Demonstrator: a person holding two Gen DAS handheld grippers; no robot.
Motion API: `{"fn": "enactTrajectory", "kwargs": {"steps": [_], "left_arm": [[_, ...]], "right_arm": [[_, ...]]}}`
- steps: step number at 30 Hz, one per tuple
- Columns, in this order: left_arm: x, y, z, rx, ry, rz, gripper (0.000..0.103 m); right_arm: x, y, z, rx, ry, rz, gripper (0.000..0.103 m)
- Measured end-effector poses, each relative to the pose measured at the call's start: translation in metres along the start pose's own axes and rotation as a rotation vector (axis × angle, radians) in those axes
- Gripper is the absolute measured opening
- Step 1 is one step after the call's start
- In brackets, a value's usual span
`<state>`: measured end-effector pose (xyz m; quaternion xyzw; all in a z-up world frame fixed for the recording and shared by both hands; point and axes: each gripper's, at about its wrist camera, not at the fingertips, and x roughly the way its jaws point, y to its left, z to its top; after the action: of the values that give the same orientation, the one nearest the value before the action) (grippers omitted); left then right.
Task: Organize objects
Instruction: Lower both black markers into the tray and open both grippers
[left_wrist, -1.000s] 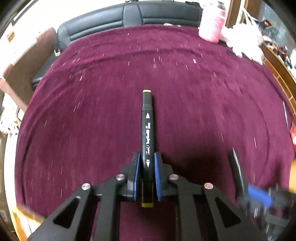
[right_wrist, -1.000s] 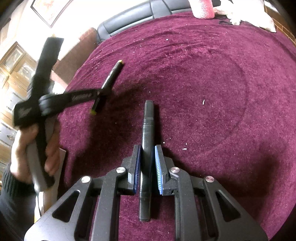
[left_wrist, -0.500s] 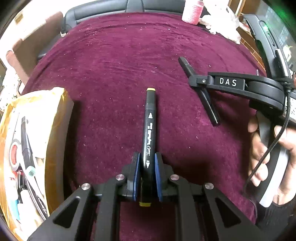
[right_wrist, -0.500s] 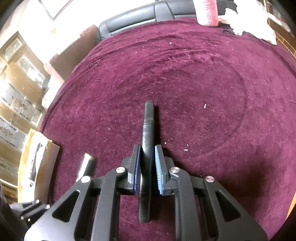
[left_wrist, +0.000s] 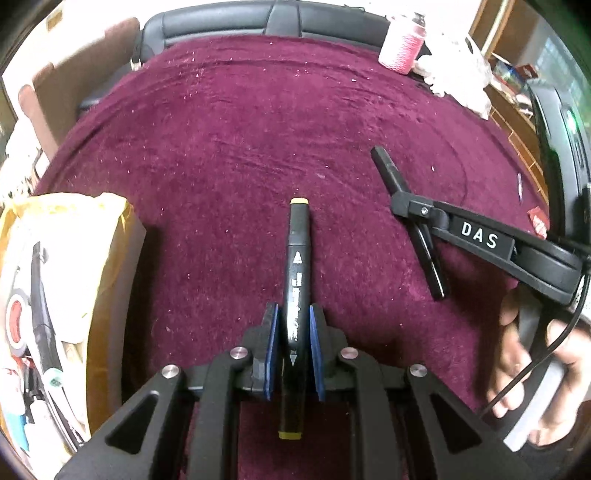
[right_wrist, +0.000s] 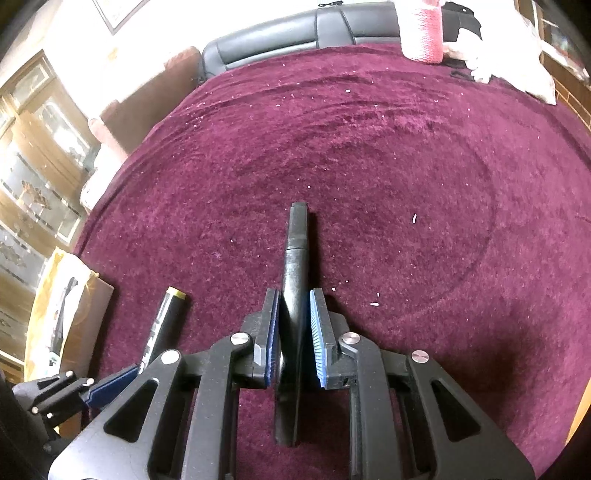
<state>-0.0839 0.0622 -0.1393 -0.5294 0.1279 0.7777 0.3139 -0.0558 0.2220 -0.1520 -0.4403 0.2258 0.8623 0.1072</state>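
Evidently mid-task. Left gripper (left_wrist: 291, 347), fingers clamped on yellow-capped marker (left_wrist: 297, 273), marker pointing forward above maroon cloth (left_wrist: 240, 147). Right gripper (right_wrist: 293, 332), fingers clamped on plain black pen (right_wrist: 295, 266), likewise held off cloth. Both items in hand, neither put away yet. Box (left_wrist: 74, 280) of stationery just left of left gripper, near counter edge; judged likely destination. Beyond, cloth wide and bare, ample room to swing. Far edge: pink cylinder (left_wrist: 402, 46), white cloth heap (left_wrist: 458, 81), black sofa (left_wrist: 258, 18) behind.
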Motion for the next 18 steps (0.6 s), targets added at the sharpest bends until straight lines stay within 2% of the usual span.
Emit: {"fn": "enactTrajectory", "kwargs": {"steps": [4, 8, 14, 18], "left_arm": [[0.003, 0.001, 0.003, 0.004, -0.018, 0.012, 0.015], [0.004, 0.001, 0.001, 0.008, -0.041, 0.022, 0.013], [-0.022, 0.016, -0.020, -0.033, -0.084, -0.021, 0.013], [-0.044, 0.034, -0.043, -0.082, -0.094, -0.057, 0.013]], "right_arm": [[0.000, -0.004, 0.000, 0.021, 0.002, 0.020, 0.016], [0.000, 0.000, -0.001, -0.006, 0.001, 0.003, 0.016], [-0.002, 0.006, -0.005, -0.040, -0.010, -0.017, 0.016], [-0.005, 0.005, -0.010, -0.010, 0.025, 0.075, 0.016]]}}
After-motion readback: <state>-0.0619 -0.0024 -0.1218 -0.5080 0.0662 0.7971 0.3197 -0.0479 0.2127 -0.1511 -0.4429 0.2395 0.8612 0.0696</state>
